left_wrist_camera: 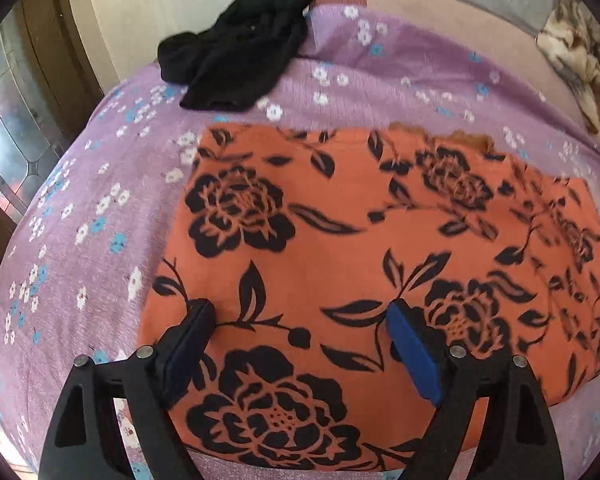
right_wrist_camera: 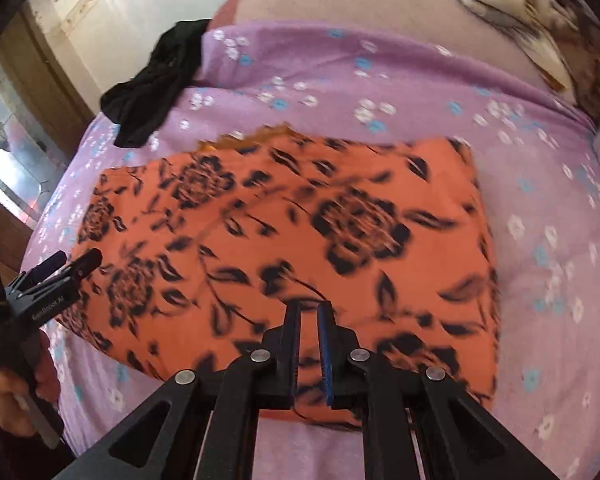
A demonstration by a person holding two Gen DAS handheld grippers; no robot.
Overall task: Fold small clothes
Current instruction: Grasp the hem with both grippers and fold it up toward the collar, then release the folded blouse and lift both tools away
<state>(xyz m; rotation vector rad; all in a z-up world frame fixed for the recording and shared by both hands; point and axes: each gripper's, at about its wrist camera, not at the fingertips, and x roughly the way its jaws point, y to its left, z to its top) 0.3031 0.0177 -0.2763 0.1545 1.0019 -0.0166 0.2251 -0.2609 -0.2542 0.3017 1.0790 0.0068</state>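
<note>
left gripper [left_wrist_camera: 300,316] is hanging with jaws spread wide over the near left part of the orange floral garment [left_wrist_camera: 340,240], nothing between its pads. i am seeing that garment lying flat and folded on the purple flowered bedsheet [left_wrist_camera: 100,200], a black garment [left_wrist_camera: 236,56] bunched at the far left edge. right gripper [right_wrist_camera: 309,312] is sitting over the garment's near edge, jaws nearly together; i cannot tell whether cloth is pinched.

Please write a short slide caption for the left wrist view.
Open left gripper above folded orange black-flowered cloth on purple floral bedsheet.
</note>
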